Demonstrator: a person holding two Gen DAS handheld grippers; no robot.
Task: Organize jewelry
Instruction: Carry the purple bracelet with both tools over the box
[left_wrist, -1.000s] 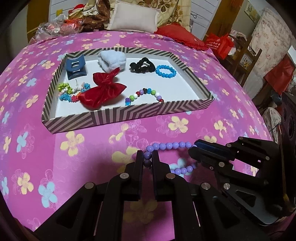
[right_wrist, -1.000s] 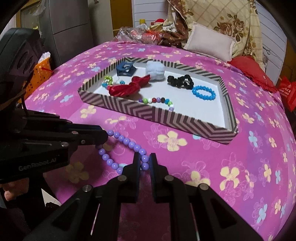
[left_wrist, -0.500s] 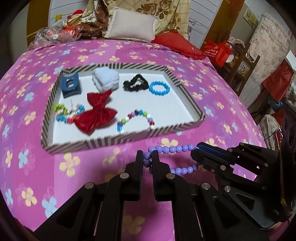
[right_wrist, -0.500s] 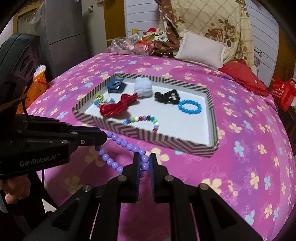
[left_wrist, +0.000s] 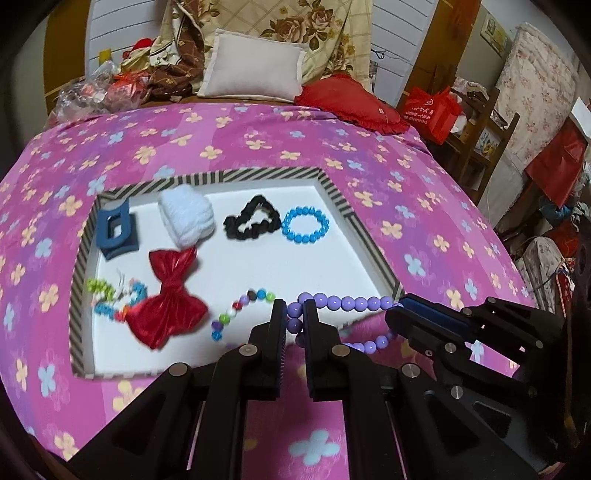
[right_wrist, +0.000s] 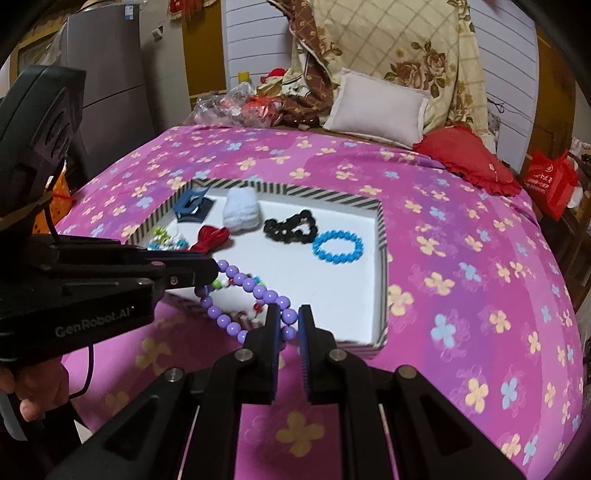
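A purple bead necklace (left_wrist: 347, 303) hangs stretched between both grippers, lifted over the near edge of a striped tray (left_wrist: 334, 195). My left gripper (left_wrist: 294, 312) is shut on its left end; it also shows in the right wrist view (right_wrist: 210, 275). My right gripper (right_wrist: 289, 317) is shut on the other end and shows in the left wrist view (left_wrist: 400, 308). The necklace (right_wrist: 255, 290) sags between them. The tray (right_wrist: 380, 229) holds a red bow (left_wrist: 168, 299), a blue bead bracelet (left_wrist: 305, 225), a black scrunchie (left_wrist: 253, 219), a white scrunchie (left_wrist: 186, 216), a blue hair claw (left_wrist: 116, 232) and a multicoloured bead bracelet (left_wrist: 240, 308).
The tray lies on a pink flowered bedspread (left_wrist: 229, 147). A white pillow (left_wrist: 255, 70), a red cushion (left_wrist: 351, 101) and a pile of bags (left_wrist: 110, 88) sit at the bed's far end. A red bag (left_wrist: 432, 109) and shelves stand to the right.
Both grippers have lifted the purple necklace off the bedspread and carried it up and forward, so it now hangs over the tray's near edge. Both stay shut on it.
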